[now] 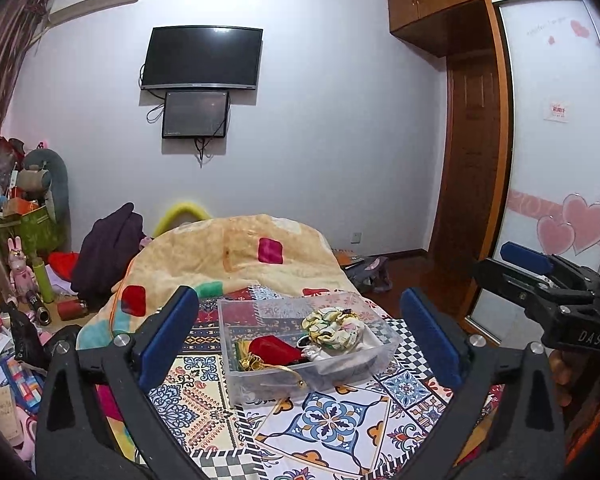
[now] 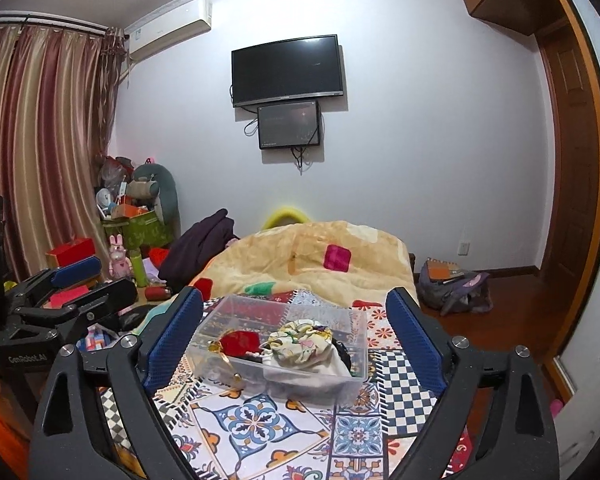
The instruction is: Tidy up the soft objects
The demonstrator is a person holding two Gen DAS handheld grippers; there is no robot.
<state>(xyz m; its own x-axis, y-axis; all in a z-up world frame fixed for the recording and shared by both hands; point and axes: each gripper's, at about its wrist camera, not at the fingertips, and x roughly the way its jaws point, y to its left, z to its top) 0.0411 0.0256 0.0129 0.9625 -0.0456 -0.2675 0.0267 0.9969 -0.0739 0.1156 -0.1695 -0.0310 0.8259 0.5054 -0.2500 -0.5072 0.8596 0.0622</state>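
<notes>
Clear plastic makes up the storage box [image 1: 260, 376] that is set on the patterned bedspread [image 1: 332, 420] on the bed. Inside the box, a red pouch [image 1: 274, 350] with gold trim is seen on the left side, and a flowery cloth bag [image 1: 334, 330] is piled on the right side. The two are just beside each other.

The left gripper [image 1: 300, 332] is held wide, with nothing between its blue pads [image 1: 168, 336]. It is held above the bedspread, near the box. The right gripper [image 2: 296, 336] is held wide too, and nothing is gripped by it. The box [image 2: 340, 384] is seen between its blue pads [image 2: 414, 340], but is not touched by them.

Behind the box, a yellow blanket [image 1: 236, 256] is bunched up. A black TV [image 1: 202, 58] is fixed on the wall.
</notes>
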